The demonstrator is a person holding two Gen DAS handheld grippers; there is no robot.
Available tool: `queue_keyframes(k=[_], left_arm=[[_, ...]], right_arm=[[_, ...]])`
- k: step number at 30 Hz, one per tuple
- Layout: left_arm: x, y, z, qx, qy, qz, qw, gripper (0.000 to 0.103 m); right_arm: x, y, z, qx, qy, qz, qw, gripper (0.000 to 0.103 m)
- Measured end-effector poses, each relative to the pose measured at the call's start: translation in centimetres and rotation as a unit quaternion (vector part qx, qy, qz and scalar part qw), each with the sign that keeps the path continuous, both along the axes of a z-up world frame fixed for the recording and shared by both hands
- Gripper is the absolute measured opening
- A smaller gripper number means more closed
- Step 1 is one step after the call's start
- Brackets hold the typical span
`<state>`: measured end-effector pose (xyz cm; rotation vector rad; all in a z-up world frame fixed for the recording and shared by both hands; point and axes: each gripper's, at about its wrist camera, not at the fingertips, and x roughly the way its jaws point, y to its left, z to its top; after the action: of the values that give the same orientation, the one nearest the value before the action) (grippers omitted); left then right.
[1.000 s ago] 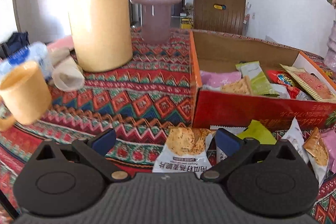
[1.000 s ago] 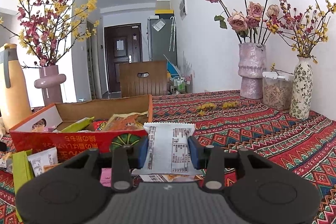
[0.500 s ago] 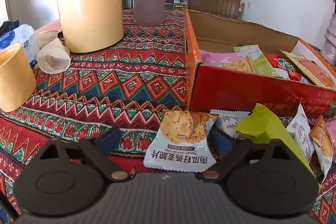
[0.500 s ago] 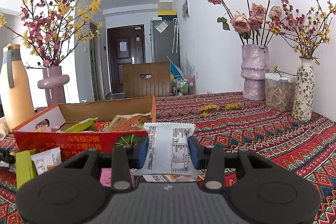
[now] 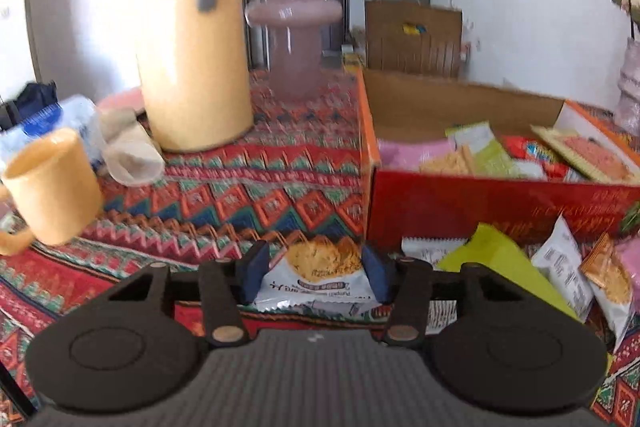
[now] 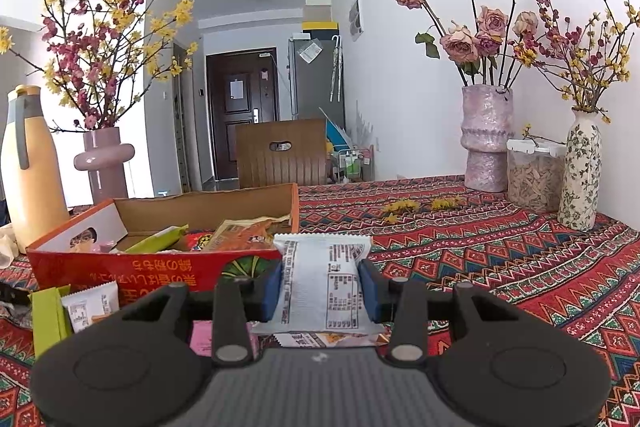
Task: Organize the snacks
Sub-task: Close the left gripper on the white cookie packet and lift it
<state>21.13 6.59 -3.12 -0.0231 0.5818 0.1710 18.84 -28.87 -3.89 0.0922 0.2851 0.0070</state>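
My left gripper (image 5: 316, 277) is shut on a white cracker packet (image 5: 320, 277) with a golden cracker picture, held just above the patterned cloth, in front of the red snack box (image 5: 496, 203). My right gripper (image 6: 322, 285) is shut on a white snack packet (image 6: 324, 279) with its printed back facing me, held above the table near the box's right front corner (image 6: 160, 267). The box holds several packets. Loose snacks lie in front of it: a lime-green packet (image 5: 500, 259) and small white and orange ones (image 5: 568, 267).
A yellow jug (image 5: 192, 59), a pink vase (image 5: 294, 35), a yellow mug (image 5: 52, 187) and a paper cup (image 5: 132, 151) stand to the left. In the right wrist view, flower vases (image 6: 486, 139) and a jar (image 6: 534, 175) line the far right table edge. A wooden chair (image 6: 280, 155) stands behind.
My left gripper closed on the cracker packet and lifted it slightly; it was open around it before. My right gripper keeps holding its packet, almost still.
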Motion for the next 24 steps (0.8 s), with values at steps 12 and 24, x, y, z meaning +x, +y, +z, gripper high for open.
queue_keyframes(k=[12, 24], left_arm=[[-2.2, -0.6, 1.6, -0.005, -0.028, 0.005, 0.9996, 0.059], [1.6, 0.7, -1.2, -0.029, 0.099, 0.048, 0.9935, 0.085]], right_arm=[[-0.1, -0.3, 0.1, 0.004, -0.005, 0.003, 1.0, 0.04], [-0.3, -0.2, 0.0, 0.007, -0.007, 0.006, 1.0, 0.04]])
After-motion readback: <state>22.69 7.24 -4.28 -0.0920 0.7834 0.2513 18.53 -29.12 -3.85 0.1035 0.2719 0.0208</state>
